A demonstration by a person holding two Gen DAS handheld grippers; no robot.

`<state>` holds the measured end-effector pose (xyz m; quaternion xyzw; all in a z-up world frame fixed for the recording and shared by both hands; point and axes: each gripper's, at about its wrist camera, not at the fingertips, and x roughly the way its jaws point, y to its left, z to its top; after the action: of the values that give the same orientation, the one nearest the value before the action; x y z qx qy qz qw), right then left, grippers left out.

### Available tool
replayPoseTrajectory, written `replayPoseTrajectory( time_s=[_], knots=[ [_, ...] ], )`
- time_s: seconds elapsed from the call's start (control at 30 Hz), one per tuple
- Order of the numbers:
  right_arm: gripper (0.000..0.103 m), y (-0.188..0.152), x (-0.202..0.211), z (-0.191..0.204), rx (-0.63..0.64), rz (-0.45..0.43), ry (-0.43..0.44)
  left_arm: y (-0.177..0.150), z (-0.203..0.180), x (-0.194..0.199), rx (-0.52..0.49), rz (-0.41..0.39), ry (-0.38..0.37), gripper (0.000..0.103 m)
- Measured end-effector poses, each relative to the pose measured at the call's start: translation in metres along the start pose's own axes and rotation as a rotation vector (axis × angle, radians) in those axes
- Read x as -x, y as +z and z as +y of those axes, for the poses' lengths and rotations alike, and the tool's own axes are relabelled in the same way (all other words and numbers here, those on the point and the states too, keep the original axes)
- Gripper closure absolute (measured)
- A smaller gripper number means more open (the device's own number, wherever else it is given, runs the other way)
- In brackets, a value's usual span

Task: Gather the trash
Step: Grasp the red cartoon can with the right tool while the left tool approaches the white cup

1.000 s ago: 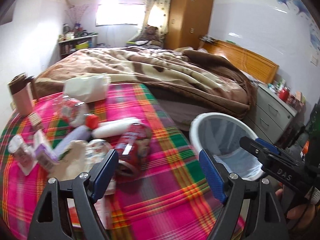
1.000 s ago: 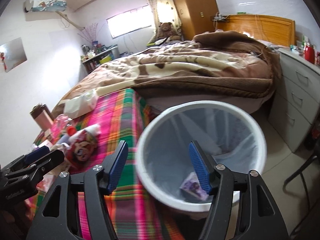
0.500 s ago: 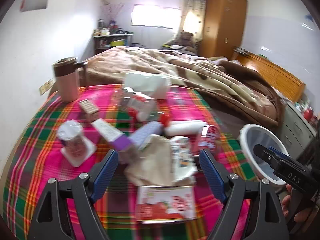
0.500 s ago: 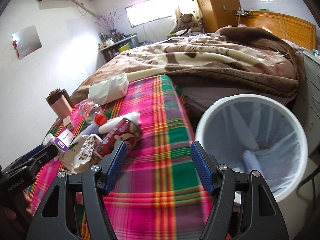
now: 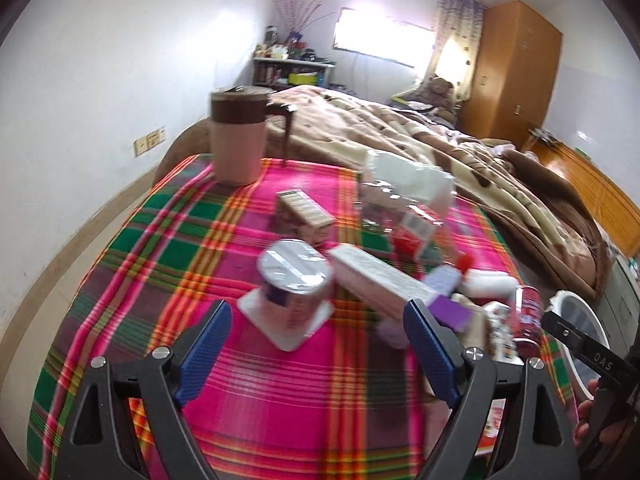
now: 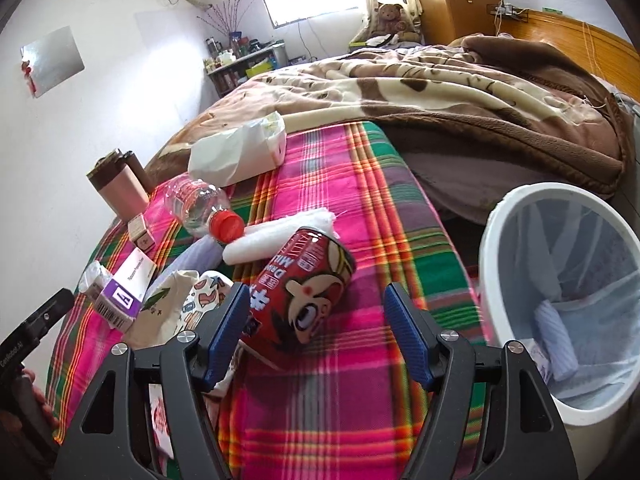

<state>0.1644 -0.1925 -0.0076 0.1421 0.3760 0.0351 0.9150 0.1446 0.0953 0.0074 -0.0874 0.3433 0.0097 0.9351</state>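
Left gripper [image 5: 316, 354] spread, holding nothing; foil-lidded cup [image 5: 294, 290] sits dead ahead, just beyond my fingertips, so I judge it the next pick. Right gripper [image 6: 314, 332] also spread and empty, the red can [image 6: 302, 298] lying on its side between its fingers, not yet pinched. Bin [image 6: 560, 296] stands off my right gripper's right side, near the plaid cloth [image 6: 360, 420] edge, presumably for short drops.
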Motion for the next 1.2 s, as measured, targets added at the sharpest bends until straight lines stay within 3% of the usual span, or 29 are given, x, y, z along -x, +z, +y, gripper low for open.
replayPoseTrajectory(
  time_s=[0.17,0.67,1.07,1.2],
  knots=[
    [0.031,0.005,-0.01,0.007,-0.005,0.022,-0.009,0.006,0.018,-0.02,0.02,0.039,0.019,0.014],
    [0.031,0.003,-0.029,0.023,0.052,0.086,-0.056,0.014,0.019,-0.058,-0.025,0.105,0.039,0.014],
    [0.032,0.0,-0.024,0.013,0.04,0.084,-0.075,0.015,0.02,-0.067,0.005,0.129,0.017,0.04],
    [0.047,-0.001,-0.022,0.013,0.043,0.077,-0.057,0.014,0.02,-0.065,0.006,0.129,0.012,0.045]
  ],
)
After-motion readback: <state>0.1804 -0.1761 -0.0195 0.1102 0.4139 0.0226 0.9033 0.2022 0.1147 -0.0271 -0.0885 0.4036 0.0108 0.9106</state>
